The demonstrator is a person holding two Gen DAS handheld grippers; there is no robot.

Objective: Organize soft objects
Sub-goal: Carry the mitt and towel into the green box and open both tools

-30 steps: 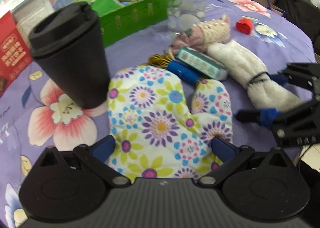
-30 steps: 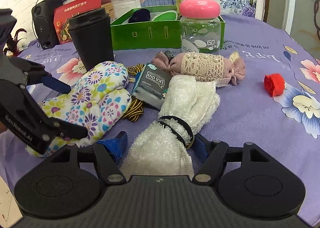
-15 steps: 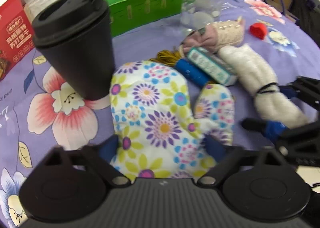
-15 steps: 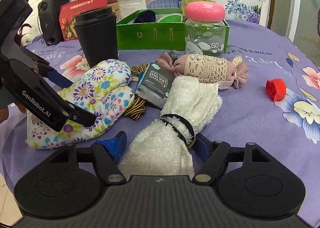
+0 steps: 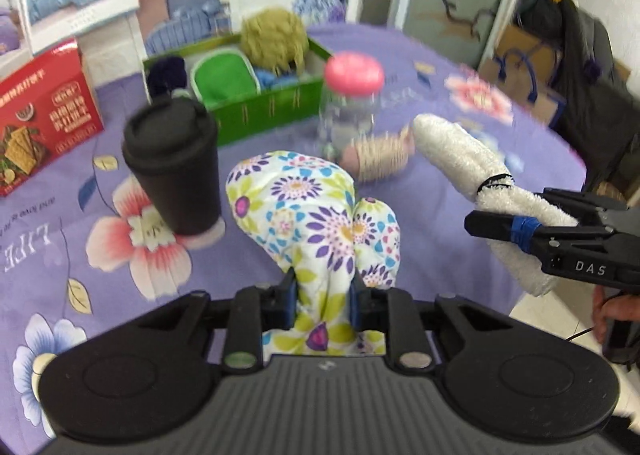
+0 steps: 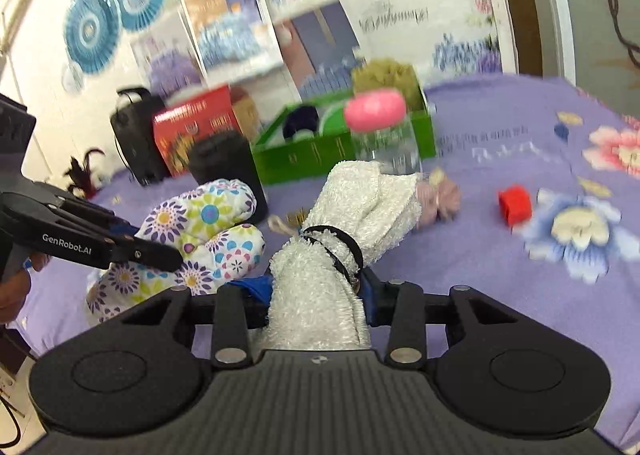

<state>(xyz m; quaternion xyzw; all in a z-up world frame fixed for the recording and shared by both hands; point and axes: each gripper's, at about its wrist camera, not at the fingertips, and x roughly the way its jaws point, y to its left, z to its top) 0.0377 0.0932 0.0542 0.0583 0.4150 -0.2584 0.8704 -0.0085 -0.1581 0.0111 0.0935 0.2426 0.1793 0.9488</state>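
Note:
My left gripper (image 5: 324, 295) is closing on the cuff of a flowered oven mitt (image 5: 304, 207), and its pads pinch the fabric. The mitt hangs lifted above the purple cloth, also seen as the flowered mitt (image 6: 200, 231) in the right wrist view. My right gripper (image 6: 316, 291) is closing on a rolled white towel (image 6: 344, 223) bound with a black band, pads pressed into it. That towel (image 5: 472, 167) rises off the table at the right. A green box (image 5: 256, 95) at the back holds a green pad, a dark ball and an olive pom-pom (image 5: 274, 37).
A black lidded cup (image 5: 174, 163) stands left of the mitt. A clear jar with pink lid (image 5: 352, 95) is behind it, with a lace-wrapped pink bundle (image 5: 380, 155) beside it. A red box (image 5: 44, 115) stands far left. A red rose (image 6: 514, 203) lies right.
Both grippers went from wide around their items to pinching them, then rose. The mitt and the towel lifted off the table, and both views tilted up toward the wall.

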